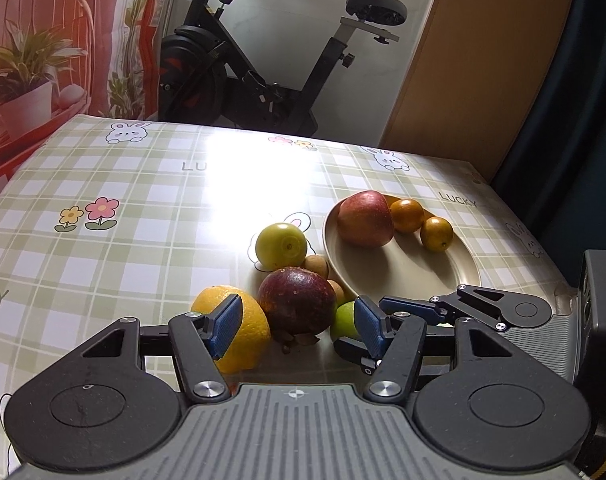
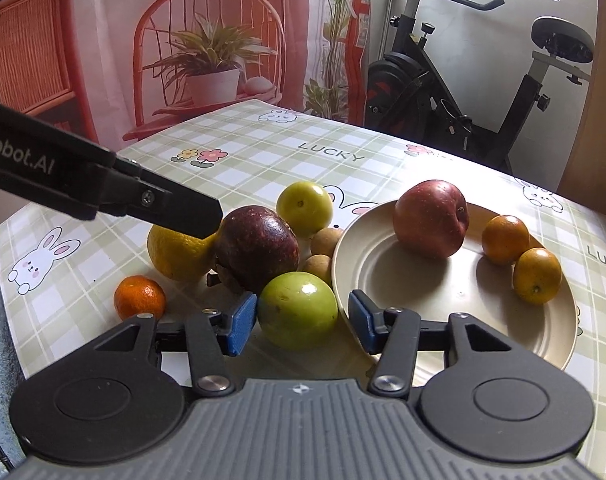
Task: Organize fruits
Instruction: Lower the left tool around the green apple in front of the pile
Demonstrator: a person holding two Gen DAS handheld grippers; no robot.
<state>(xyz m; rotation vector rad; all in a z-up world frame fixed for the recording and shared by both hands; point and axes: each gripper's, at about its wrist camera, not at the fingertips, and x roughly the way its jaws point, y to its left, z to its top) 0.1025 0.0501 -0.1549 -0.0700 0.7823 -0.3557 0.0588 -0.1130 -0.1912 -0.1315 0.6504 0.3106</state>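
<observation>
Across the lower half of the left wrist view, the left claw (image 1: 297, 328) stands spread wide with nothing between its blue pads. Just beyond it on the checked worktop (image 1: 103, 248) sits a dark purple fruit (image 1: 297, 300), centred in the gap; a yellow orange (image 1: 239, 328) lies partly behind the left pad, and a green fruit (image 1: 345, 318) peeks beside the right pad. Further back are a second green fruit (image 1: 281, 246) and a small tan fruit (image 1: 317, 266). To the right, a cream plate (image 1: 403, 268) carries a red apple (image 1: 365, 220) and two small oranges (image 1: 407, 215) — the right claw (image 1: 383, 306) reaches in at the plate's near rim.

Low in the right wrist view, the right claw (image 2: 303, 320) is released, its pads flanking the near green fruit (image 2: 299, 310) — the left pad looks to touch it, the right stands clear against the plate (image 2: 423, 292) rim. A small tangerine (image 2: 139, 297) sits at lower left. From the left edge, the left claw (image 2: 175, 204) juts over the yellow orange (image 2: 175, 256), beside the purple fruit (image 2: 257, 248).
</observation>
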